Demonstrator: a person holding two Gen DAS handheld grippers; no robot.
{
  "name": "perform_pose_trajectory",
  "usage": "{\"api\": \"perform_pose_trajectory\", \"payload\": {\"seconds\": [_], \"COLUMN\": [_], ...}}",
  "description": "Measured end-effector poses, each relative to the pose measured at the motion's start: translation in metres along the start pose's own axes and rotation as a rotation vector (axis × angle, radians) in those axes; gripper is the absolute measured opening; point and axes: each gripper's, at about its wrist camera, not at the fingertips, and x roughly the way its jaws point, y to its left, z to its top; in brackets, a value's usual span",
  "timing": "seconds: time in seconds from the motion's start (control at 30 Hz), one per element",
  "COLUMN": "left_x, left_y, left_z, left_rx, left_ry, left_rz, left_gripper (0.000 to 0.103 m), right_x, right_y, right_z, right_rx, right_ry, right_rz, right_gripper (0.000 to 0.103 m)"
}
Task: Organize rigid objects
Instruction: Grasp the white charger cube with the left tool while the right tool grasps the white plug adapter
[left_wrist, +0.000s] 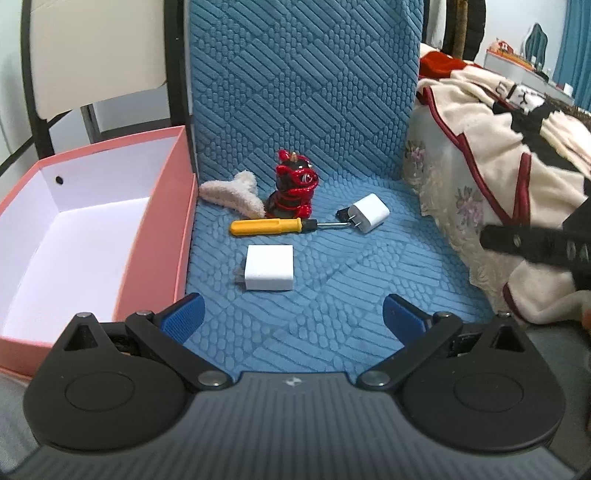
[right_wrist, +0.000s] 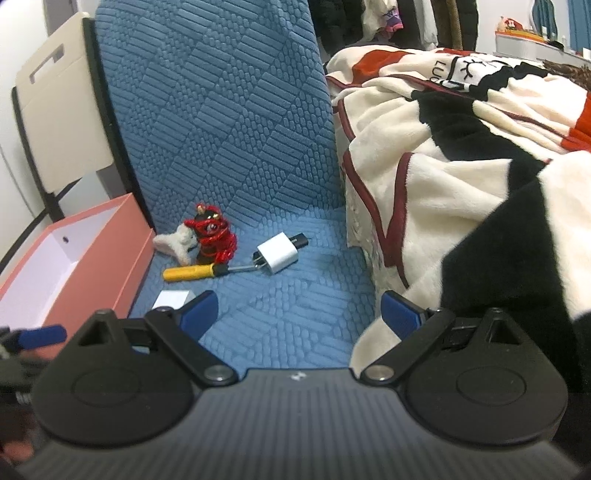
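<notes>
Blue textured cushion (left_wrist: 332, 266) covered the chair seat & back, w/ all the task items lying on it. We had the left gripper (left_wrist: 293, 314) low over the seat's front edge, fingers spread wide apart, nothing between the blue pads (left_wrist: 186, 314). Just ahead of it lay a big white charger (left_wrist: 269, 263), prongs pointing toward the box. Further back, a yellow screwdriver (left_wrist: 271, 225) lay crosswise, its metal tip reaching a small white plug (left_wrist: 369, 213) whose prongs faced the tip. A black USB stick (right_wrist: 297, 240) sat right behind that plug, clearer in the right wrist view. Behind the screwdriver handle stood a red figurine (left_wrist: 293, 186), upright, w/ a fuzzy cream hair clip (left_wrist: 236, 194) touching it on the box side.

Pink box (left_wrist: 173, 206) w/ white inside stood at the seat's left edge, open, nothing in it as far as we could see. A folding chair (left_wrist: 96, 48) stood behind it.

Our right gripper (right_wrist: 299, 314) hung over the seat's front right part, fingers likewise spread wide, gripping nothing; the charger (right_wrist: 171, 298) was partly hidden behind its left pad (right_wrist: 199, 314). In the left wrist view it showed only as a blurred black shape at the right edge. A cream, black & red blanket (right_wrist: 461, 155) was piled on the bed beside the chair, touching the cushion's right side.
</notes>
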Motion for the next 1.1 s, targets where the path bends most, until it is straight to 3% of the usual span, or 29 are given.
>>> {"api": "perform_pose_trajectory", "payload": {"seconds": [0.33, 0.4, 0.6, 0.73, 1.1], "left_x": [0.043, 0.054, 0.086, 0.101, 0.137], "left_y": [-0.014, -0.014, -0.003, 0.002, 0.005], "left_z": [0.004, 0.006, 0.012, 0.015, 0.02], "left_rx": [0.061, 0.074, 0.038, 0.031, 0.065], "left_ry": [-0.037, -0.042, -0.018, -0.018, -0.012], "left_rz": [0.043, 0.065, 0.089, 0.108, 0.137], "left_gripper": [0.098, 0.096, 0.089, 0.086, 0.074], "right_x": [0.048, 0.06, 0.098, 0.128, 0.203], "right_y": [-0.004, -0.002, 0.005, 0.009, 0.013], "right_z": [0.018, 0.021, 0.024, 0.021, 0.029], "right_rx": [0.015, 0.003, -0.022, -0.02, -0.018], "right_ry": [-0.015, -0.019, -0.008, 0.041, 0.149], "right_rz": [0.059, 0.057, 0.092, 0.136, 0.1], "right_gripper": [0.096, 0.089, 0.087, 0.083, 0.082]}}
